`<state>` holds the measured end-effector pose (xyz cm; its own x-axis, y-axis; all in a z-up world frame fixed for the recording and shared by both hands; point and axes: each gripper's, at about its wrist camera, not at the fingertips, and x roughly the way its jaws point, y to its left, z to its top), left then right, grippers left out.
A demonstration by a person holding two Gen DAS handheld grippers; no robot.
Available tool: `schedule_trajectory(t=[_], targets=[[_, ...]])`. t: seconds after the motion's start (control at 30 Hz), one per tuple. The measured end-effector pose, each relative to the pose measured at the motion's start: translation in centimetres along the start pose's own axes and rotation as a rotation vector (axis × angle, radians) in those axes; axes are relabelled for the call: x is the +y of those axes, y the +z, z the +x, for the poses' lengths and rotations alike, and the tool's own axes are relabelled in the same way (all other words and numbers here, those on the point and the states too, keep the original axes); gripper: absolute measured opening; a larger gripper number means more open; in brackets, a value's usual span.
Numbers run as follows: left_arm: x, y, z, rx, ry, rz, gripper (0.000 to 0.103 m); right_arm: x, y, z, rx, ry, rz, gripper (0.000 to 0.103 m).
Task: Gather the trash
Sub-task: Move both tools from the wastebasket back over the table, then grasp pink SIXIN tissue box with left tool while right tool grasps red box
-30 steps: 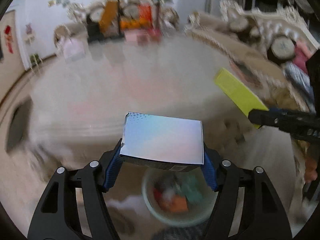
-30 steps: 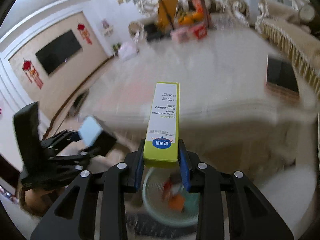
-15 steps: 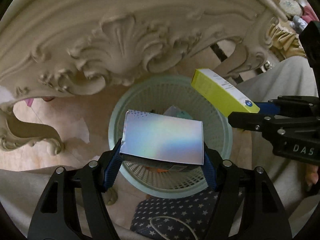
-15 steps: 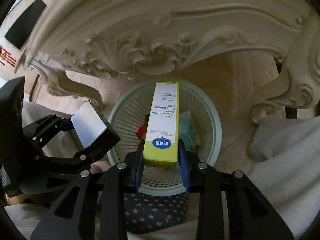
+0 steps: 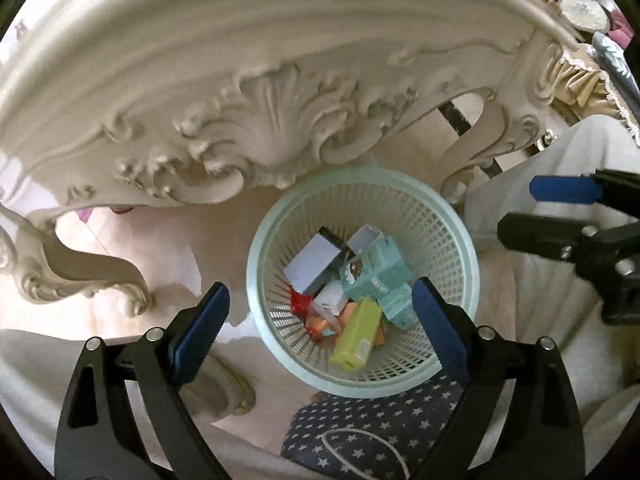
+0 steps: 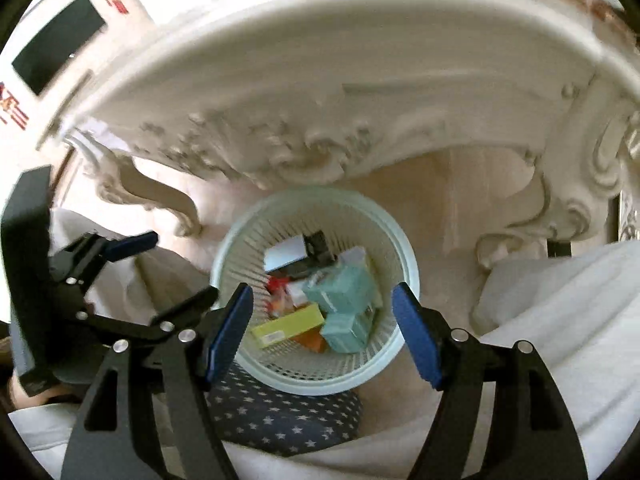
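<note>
A pale green mesh trash basket (image 5: 448, 224) stands on the floor under the carved table edge; it also shows in the right wrist view (image 6: 404, 248). Inside lie the iridescent silver box (image 5: 310, 266) (image 6: 284, 254), the yellow-green box (image 5: 358, 332) (image 6: 286, 326), teal cartons (image 5: 380, 276) (image 6: 344, 288) and red and orange wrappers. My left gripper (image 5: 320, 324) is open and empty above the basket. My right gripper (image 6: 322, 330) is open and empty above the basket too; it also shows at the right of the left wrist view (image 5: 560, 216).
An ornate cream carved table apron (image 5: 264, 120) and curved legs (image 5: 80, 264) overhang the basket. A navy star-patterned cushion (image 5: 372, 428) lies just in front of the basket. White cloth (image 6: 552, 300) lies to the right.
Both grippers have opened. The silver box has dropped from the left gripper and the yellow-green box from the right gripper into the basket. The right gripper has drawn back to the right.
</note>
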<state>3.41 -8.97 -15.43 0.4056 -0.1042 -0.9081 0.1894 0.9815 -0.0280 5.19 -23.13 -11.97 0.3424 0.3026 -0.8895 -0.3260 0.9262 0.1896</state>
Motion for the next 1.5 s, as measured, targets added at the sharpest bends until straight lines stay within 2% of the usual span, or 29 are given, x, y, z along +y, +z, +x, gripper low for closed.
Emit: schedule_trajectory(t=[0.17, 0.27, 0.33, 0.4, 0.47, 0.57, 0.63, 0.7, 0.73, 0.8, 0.93, 1.0, 1.1, 1.2, 1.3, 1.37, 1.5], targets=[[0.1, 0.7, -3.2, -0.034, -0.015, 0.002, 0.09, 0.6, 1.7, -4.0, -0.096, 0.029, -0.039, 0.068], [0.0, 1.5, -5.8, -0.05, -0.076, 0.019, 0.09, 1.1, 3.6, -6.0, -0.159, 0.059, -0.04, 0.068], [-0.2, 2.5, -8.3, -0.074, -0.147, 0.042, 0.09, 1.1, 5.3, -7.3, -0.212, 0.076, -0.047, 0.068], [-0.2, 3.9, -10.5, -0.118, -0.21, 0.057, 0.09, 1.1, 7.6, -8.3, -0.272, 0.074, -0.069, 0.068], [0.5, 5.9, -12.9, -0.194, -0.232, 0.072, 0.09, 1.1, 10.8, -9.3, -0.348, 0.041, -0.089, 0.068], [2.8, 10.7, -15.6, -0.342, -0.187, 0.071, 0.09, 0.8, 15.7, -9.3, -0.429, -0.003, -0.093, 0.068], [5.2, 14.8, -15.9, -0.417, -0.084, 0.044, 0.09, 0.2, 20.7, -8.4, -0.474, -0.028, -0.064, 0.068], [7.8, 19.3, -15.1, -0.461, -0.011, -0.011, 0.09, -0.2, 24.9, -6.8, -0.491, -0.079, -0.042, 0.068], [8.7, 20.8, -14.6, -0.471, -0.002, -0.031, 0.091, -0.4, 27.2, -5.9, -0.494, -0.098, -0.033, 0.068], [11.7, 26.1, -12.7, -0.494, 0.027, -0.098, 0.093, -0.9, 31.9, -3.7, -0.488, -0.114, 0.007, 0.068], [15.9, 33.9, -9.0, -0.486, 0.062, -0.183, 0.093, -1.8, 38.5, 0.4, -0.448, -0.143, 0.058, 0.068], [17.8, 36.5, -7.6, -0.481, 0.051, -0.245, 0.093, -2.3, 41.3, 2.5, -0.427, -0.19, 0.071, 0.068], [20.1, 39.5, -5.7, -0.47, 0.04, -0.292, 0.093, -3.3, 43.8, 5.0, -0.387, -0.213, 0.11, 0.068], [20.7, 42.2, -3.6, -0.443, 0.032, -0.265, 0.093, -4.0, 45.2, 6.7, -0.348, -0.227, 0.127, 0.068], [20.8, 44.4, -1.3, -0.409, -0.01, -0.2, 0.093, -4.4, 46.3, 7.7, -0.326, -0.244, 0.112, 0.068], [20.5, 45.7, 0.3, -0.39, -0.033, -0.129, 0.093, -4.9, 46.9, 8.0, -0.317, -0.27, 0.106, 0.068], [19.1, 47.8, 3.4, -0.352, -0.008, 0.027, 0.093, -7.6, 47.2, 7.8, -0.313, -0.265, 0.135, 0.068]])
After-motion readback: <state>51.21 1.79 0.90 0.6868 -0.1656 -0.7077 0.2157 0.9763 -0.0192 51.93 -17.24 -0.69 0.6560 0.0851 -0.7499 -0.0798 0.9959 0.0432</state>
